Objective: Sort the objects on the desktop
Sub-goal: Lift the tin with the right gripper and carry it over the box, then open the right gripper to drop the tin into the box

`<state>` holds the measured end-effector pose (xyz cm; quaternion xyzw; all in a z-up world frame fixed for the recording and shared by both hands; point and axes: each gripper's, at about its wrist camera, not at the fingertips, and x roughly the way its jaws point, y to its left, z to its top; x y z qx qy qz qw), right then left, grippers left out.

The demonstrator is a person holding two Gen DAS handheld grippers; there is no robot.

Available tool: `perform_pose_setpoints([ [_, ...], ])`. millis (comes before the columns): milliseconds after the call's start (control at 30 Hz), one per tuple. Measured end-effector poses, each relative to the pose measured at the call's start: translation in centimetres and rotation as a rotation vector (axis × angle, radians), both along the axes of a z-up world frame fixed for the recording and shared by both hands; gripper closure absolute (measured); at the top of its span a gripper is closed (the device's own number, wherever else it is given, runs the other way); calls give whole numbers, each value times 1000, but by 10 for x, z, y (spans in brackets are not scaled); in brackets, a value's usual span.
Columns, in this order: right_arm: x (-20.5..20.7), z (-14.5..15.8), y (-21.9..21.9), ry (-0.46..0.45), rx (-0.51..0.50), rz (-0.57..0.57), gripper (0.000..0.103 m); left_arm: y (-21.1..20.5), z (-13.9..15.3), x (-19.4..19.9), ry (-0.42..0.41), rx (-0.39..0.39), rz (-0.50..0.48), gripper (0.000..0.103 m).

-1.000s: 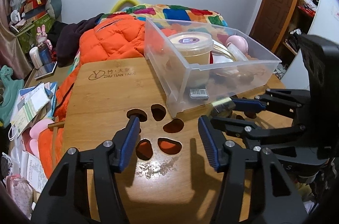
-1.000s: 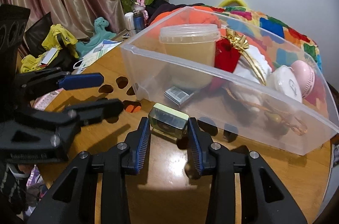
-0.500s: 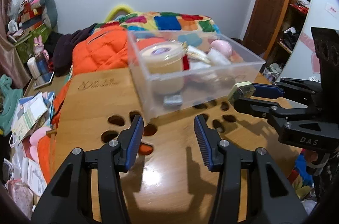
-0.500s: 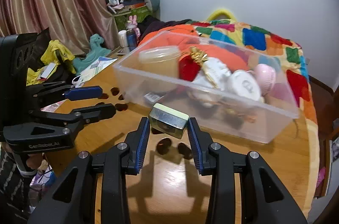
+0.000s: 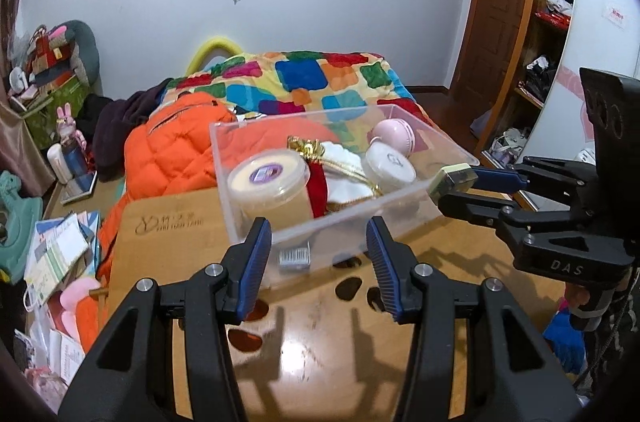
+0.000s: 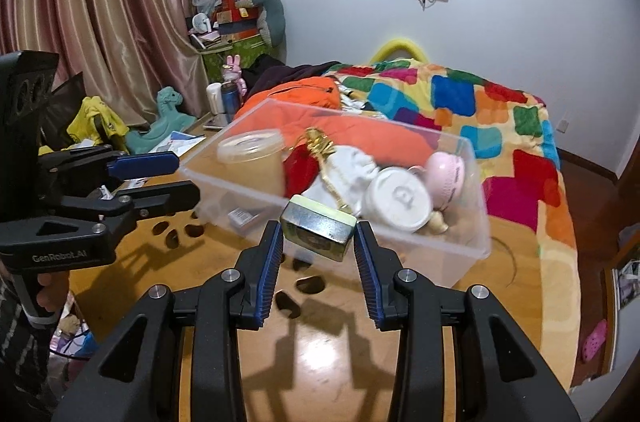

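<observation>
Gripping a small metal tin (image 6: 318, 228) at frame centre, the right gripper (image 6: 318, 254) hangs above the wooden table (image 6: 320, 362), just before the clear plastic bin (image 6: 460, 238). Left gripper (image 5: 318, 260) fingers apart, nothing between them, lower centre of its view.

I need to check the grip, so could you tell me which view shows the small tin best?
The right wrist view: the small tin sits centred between the right hand-held gripper pads. The left wrist view shows it small and side-on.
</observation>
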<state>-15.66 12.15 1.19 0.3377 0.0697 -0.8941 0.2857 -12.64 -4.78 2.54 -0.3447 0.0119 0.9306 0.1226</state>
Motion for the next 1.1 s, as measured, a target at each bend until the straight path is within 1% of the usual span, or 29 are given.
perform_pose_setpoints([
  [167,-17,2,7,7,2,-18,70,6,3,-9,13,-22,-12,54],
  [400,-38,-3,8,-11,9,-33,70,6,0,-30,7,-29,7,54],
  [567,-48,-10,4,-25,21,-31,70,5,-9,-45,-22,-18,11,54],
  [600,-49,-10,4,-26,24,-33,70,4,-10,-46,-15,-22,18,50],
  [633,-52,-12,3,-26,29,-39,70,3,-11,-47,-16,-22,19,49],
  [867,-66,-21,0,-71,42,-50,70,-1,-13,-51,-19,-4,31,48],
  [933,-66,-21,-2,-72,43,-50,70,-1,-14,-52,-18,-7,29,47],
  [1000,-65,-21,-3,-73,45,-50,69,-1,-14,-51,-20,-6,26,42],
  [1100,-63,-21,-5,-65,52,-53,69,0,-14,-51,-18,-6,24,40],
])
